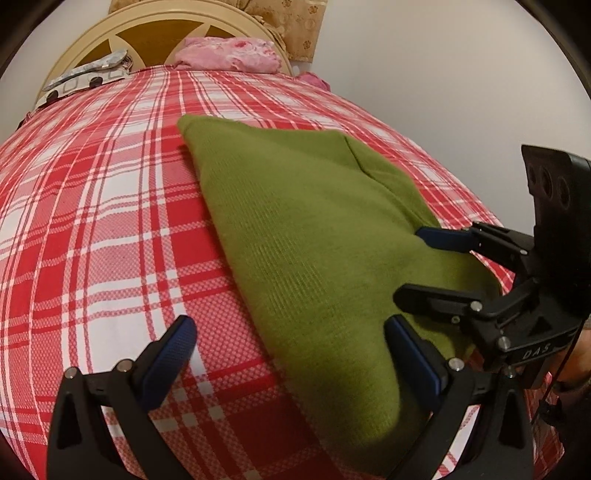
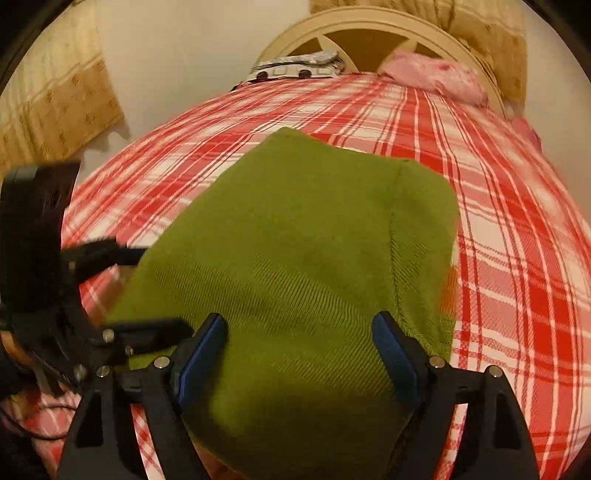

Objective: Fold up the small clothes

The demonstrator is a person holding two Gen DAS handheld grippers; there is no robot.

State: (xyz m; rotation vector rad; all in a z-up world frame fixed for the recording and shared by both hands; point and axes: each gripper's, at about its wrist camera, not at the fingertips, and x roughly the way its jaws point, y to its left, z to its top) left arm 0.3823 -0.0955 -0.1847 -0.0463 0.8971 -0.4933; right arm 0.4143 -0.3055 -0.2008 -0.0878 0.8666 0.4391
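Green knit garment (image 1: pixel 314 236) lies folded on the bed, on the red-and-white plaid bedsheet (image 1: pixel 110 206), running lengthwise toward the headboard (image 1: pixel 147 29); far end comes to a blunt corner, and a folded-over flap shows along its right side. Left gripper (image 1: pixel 291 354): jaws spread wide, nothing between them; its left finger hangs over bare plaid, its right finger (image 1: pixel 413 354) over the near left part of the garment. Contact with the cloth cannot be judged from this angle. Right gripper (image 2: pixel 299 350): jaws likewise spread wide, both blue pads over the near end of the garment, no cloth pinched between them. In the left wrist view the right gripper also shows at the garment's right edge, fingers parted, the upper blue tip touching or just above the fabric — possibly resting on it, the view is too oblique to say. At the head of the bed: pink floral pillow (image 1: pixel 229 55) against the headboard, and a grey-and-white patterned cloth (image 1: pixel 85 77) to its left. Gold patterned curtain (image 2: pixel 51 103) hangs by the wall beside the bed.
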